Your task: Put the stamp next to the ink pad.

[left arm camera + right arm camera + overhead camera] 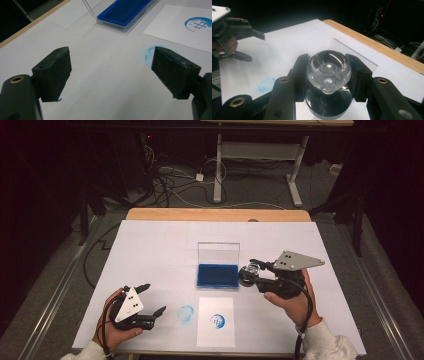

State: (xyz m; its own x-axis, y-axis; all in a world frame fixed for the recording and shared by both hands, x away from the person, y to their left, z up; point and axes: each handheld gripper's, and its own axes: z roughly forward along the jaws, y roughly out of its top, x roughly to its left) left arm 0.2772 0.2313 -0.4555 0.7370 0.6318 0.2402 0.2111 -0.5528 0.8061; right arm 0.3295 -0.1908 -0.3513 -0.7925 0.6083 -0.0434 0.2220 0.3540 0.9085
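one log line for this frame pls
right gripper: shut on clear faceted-knob stamp beside open blue ink pad | left gripper: open, empty | white paper sheet: blue round print

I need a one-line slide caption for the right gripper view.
Right gripper shut on a clear-knobbed stamp, held above the white table.

ink pad (pixel 217 275) behind paper sheet (pixel 215 321), smudge (pixel 186 314) left

Glossy faceted clear-glass stamp knob (pixel 329 70), matt black rubbery claw pads (pixel 53 73), clear glossy plastic ink-pad case (pixel 218 254) with blue felt, smooth white paper sheet (pixel 216 322), wooden bench edge (pixel 218 214).
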